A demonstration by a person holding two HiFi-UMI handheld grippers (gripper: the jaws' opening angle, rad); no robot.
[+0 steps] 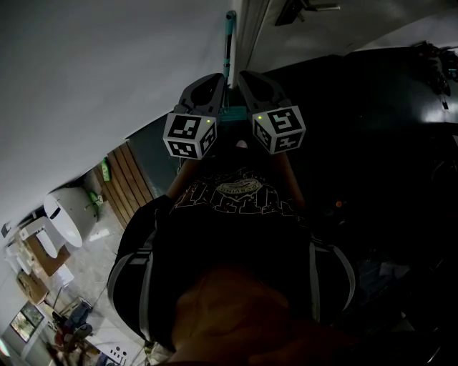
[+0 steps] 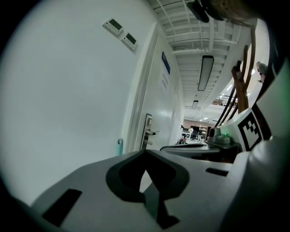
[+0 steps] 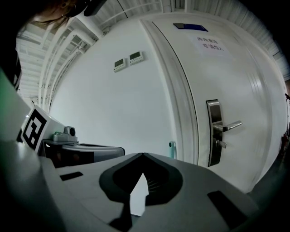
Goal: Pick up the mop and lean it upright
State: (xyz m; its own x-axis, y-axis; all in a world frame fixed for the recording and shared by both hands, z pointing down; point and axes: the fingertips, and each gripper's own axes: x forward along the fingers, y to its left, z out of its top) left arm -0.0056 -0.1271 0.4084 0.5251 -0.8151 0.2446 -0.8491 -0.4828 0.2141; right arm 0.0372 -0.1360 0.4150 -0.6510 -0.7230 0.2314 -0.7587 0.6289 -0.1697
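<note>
The mop stands upright against the white wall beside the door frame. Its dark handle has a teal top end, and a teal part shows lower down between my two grippers. The teal end also appears small in the left gripper view and the right gripper view. My left gripper and right gripper hang side by side just in front of the mop, apart from it. Both are shut, with nothing between the jaws. The mop's head is hidden.
A white door with a metal lever handle is right of the mop. Two small wall panels sit high on the wall. A white machine and a wooden slatted panel lie at lower left. The right side of the head view is dark.
</note>
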